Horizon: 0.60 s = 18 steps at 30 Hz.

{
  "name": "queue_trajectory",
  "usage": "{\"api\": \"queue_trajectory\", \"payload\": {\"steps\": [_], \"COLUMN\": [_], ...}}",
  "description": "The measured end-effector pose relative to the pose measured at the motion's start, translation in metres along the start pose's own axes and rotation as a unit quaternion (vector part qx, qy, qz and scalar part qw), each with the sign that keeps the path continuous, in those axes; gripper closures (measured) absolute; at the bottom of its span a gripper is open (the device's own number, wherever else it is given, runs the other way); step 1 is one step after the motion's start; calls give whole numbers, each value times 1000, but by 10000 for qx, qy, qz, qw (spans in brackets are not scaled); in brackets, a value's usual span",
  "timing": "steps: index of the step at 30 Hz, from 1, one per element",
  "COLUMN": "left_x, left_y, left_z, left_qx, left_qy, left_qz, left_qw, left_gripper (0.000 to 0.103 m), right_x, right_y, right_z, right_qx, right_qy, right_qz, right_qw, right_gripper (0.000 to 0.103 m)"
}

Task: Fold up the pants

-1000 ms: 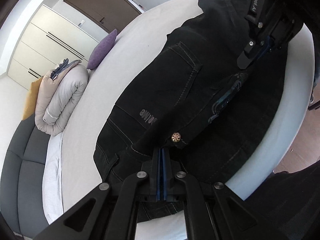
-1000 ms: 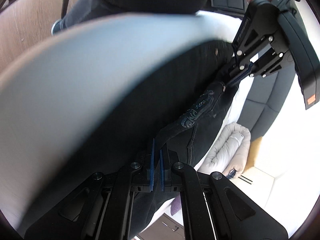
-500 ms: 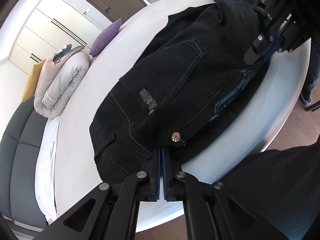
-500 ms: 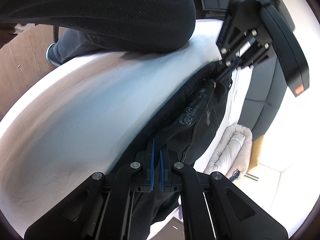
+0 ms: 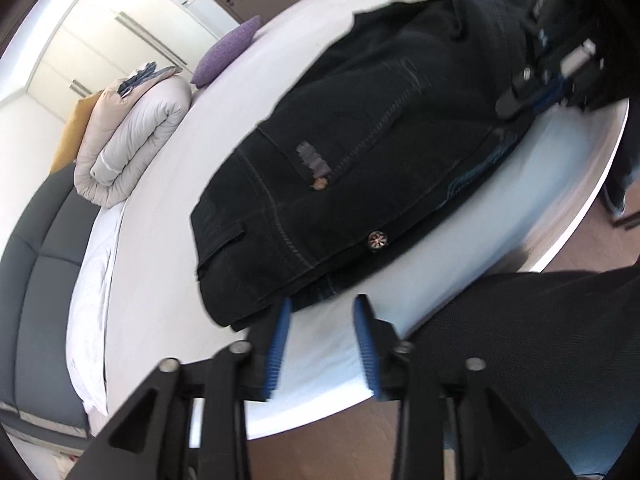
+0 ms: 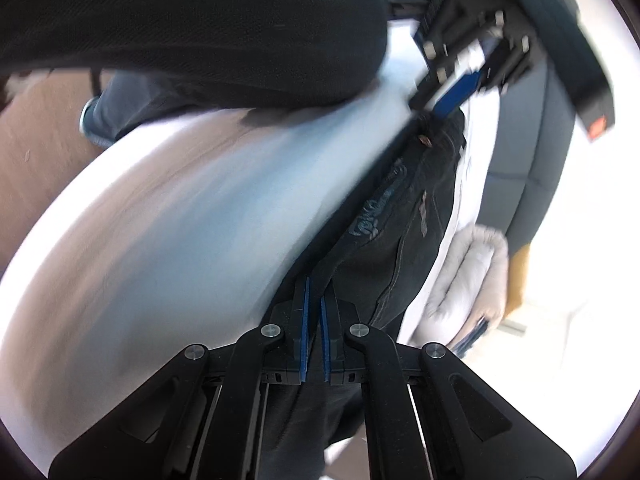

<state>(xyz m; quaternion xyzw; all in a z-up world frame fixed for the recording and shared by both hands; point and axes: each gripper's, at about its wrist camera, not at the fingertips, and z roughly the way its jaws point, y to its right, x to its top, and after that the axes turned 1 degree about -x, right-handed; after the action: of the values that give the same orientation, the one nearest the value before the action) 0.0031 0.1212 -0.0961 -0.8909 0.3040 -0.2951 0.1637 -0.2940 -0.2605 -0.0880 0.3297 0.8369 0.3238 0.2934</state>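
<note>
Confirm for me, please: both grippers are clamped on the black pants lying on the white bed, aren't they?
Not quite. Only the right gripper is clamped on the black pants. The left wrist view shows the left gripper with its jaws spread apart, holding nothing, just short of the waistband. The pants do lie on the white bed.

The pants point(image 5: 360, 160) are black denim, matt and coarse, with pale stitching and a shiny metal button point(image 5: 376, 240) at 6 o'clock on them. The bed point(image 5: 168, 216) wears smooth white cloth. At 10 o'clock a rolled quilt point(image 5: 132, 136) looks soft and puffy. The left gripper point(image 5: 322, 340) is matt black plastic with ribbed blue pads point(image 5: 276, 348) and bright metal screws
</note>
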Motion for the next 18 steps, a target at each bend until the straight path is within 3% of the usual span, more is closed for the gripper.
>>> {"api": "queue_trajectory", "payload": {"steps": [4, 7, 9, 10, 11, 12, 14, 15, 16, 18], "left_x": [27, 66, 85, 92, 94, 94, 94, 94, 94, 96], "left_y": [-27, -37, -31, -23, -13, -7, -5, -7, -8, -8], "left_z": [-25, -14, 16, 42, 64, 74, 78, 78, 79, 80], "left_qx": [-222, -394, -613, -771, -931, -917, -823, -846, -855, -825], "left_qy": [502, 734, 395, 35, -313, -400, -308, -352, -399, -458], "left_qz": [-930, -1550, -1726, -1762, -1754, -1742, -1870, -1976, -2016, -1981], "left_qw": [9942, 9844, 9823, 9813, 9796, 9796, 9784, 9760, 9749, 9756], "left_gripper": [61, 57, 55, 55, 55, 54, 54, 54, 54, 54], "right_x": [2, 4, 2, 0, -3, -8, -26, -42, -72, -129], "right_y": [0, 1, 6, 10, 15, 20, 32, 39, 47, 48], "right_z": [3, 5, 5, 5, 2, -2, -16, -24, -37, -53], "right_qx": [-110, -188, -142, -112, -66, -5, 167, 279, 401, 470], "right_qy": [-51, -114, -126, -127, -137, -170, -131, -50, 93, 300], "right_qz": [426, 766, 1269, 1561, 1890, 2293, 3327, 4012, 5039, 6411], "right_qw": [9990, 9968, 9917, 9876, 9819, 9732, 9428, 9155, 8628, 7654], "right_gripper": [98, 98, 98, 97, 96, 92, 79, 54, 22, 16]}}
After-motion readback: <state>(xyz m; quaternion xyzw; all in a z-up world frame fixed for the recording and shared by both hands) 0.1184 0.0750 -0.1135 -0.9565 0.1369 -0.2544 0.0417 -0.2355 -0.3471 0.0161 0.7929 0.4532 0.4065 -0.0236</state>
